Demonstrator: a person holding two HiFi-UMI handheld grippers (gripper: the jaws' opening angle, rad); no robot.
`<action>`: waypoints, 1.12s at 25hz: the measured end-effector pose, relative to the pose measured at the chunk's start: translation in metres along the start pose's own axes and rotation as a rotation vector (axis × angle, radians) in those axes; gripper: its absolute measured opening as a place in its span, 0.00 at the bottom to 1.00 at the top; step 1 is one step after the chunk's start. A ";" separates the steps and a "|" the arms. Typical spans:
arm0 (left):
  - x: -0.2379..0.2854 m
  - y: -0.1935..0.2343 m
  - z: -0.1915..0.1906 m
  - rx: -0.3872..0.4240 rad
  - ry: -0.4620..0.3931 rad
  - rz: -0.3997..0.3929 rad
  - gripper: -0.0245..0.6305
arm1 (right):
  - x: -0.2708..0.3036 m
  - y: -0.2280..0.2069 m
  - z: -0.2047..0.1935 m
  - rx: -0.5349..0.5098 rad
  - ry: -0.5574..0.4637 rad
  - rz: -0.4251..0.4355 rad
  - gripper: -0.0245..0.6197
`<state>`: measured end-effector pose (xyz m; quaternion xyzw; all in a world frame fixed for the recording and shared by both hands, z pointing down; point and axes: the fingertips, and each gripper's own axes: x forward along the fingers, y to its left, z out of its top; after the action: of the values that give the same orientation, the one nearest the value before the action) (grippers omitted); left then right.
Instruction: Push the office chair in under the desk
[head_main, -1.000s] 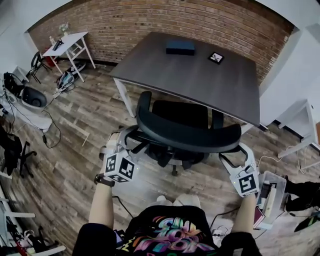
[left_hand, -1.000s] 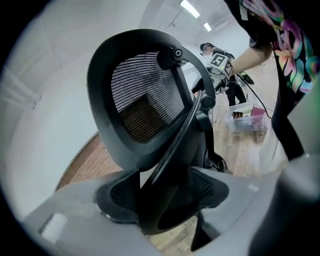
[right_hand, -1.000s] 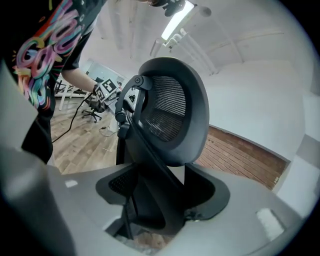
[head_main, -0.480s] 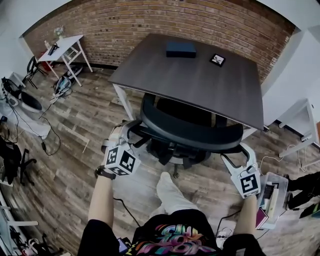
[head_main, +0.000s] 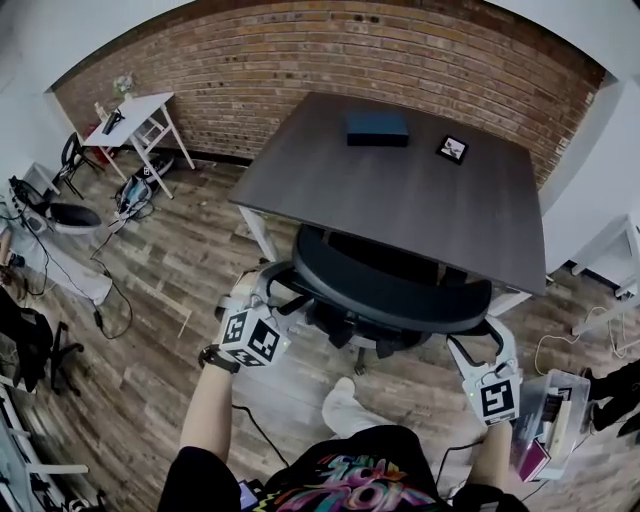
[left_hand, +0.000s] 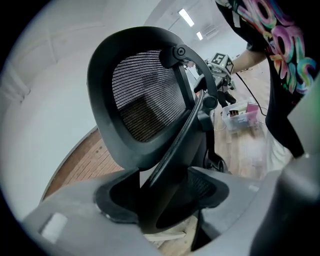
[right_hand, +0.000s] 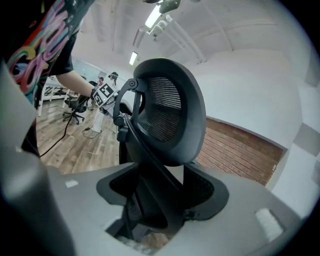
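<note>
Left tongs: pads closed on a black frame strut of the black mesh-back office chair, with the strut running up from between the pads to the mesh backrest. Right tongs: same, clamped on the black frame at the opposite side of the backrest, mesh panel right above the pads. In the head view the two tongs sit at the left and right ends of the curved backrest, each with its marker cube facing up, left cube and right cube, and a bare forearm behind each. The chair stands at the near edge of the dark grey rectangular worktop on white legs. The front of the seat is under that edge; the backrest and the base still stick out toward the person. On the worktop, toward the far side: a dark blue flat box and, well apart to its right, a small square black-and-white marker card. One light shoe of the person is on the grey-brown wood plank floor, just behind the chair base. A clear plastic bin with small items sits on the floor beside the right forearm. A red brick wall runs behind the worktop. A small white side table stands against it at far left, with cables and a second dark chair on the floor on that side.
</note>
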<state>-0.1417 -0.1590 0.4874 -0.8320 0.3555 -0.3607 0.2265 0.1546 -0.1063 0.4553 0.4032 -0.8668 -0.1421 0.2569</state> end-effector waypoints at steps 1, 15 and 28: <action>0.004 0.006 -0.004 0.003 -0.003 0.000 0.50 | 0.008 -0.002 0.001 0.008 0.008 -0.002 0.47; 0.062 0.076 -0.036 0.014 -0.007 -0.037 0.50 | 0.083 -0.033 0.015 0.036 0.020 -0.048 0.47; 0.102 0.126 -0.054 0.029 -0.039 -0.051 0.50 | 0.137 -0.059 0.024 0.041 0.024 -0.077 0.47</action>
<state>-0.1870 -0.3239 0.4872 -0.8443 0.3244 -0.3553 0.2359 0.1037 -0.2484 0.4542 0.4429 -0.8503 -0.1293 0.2532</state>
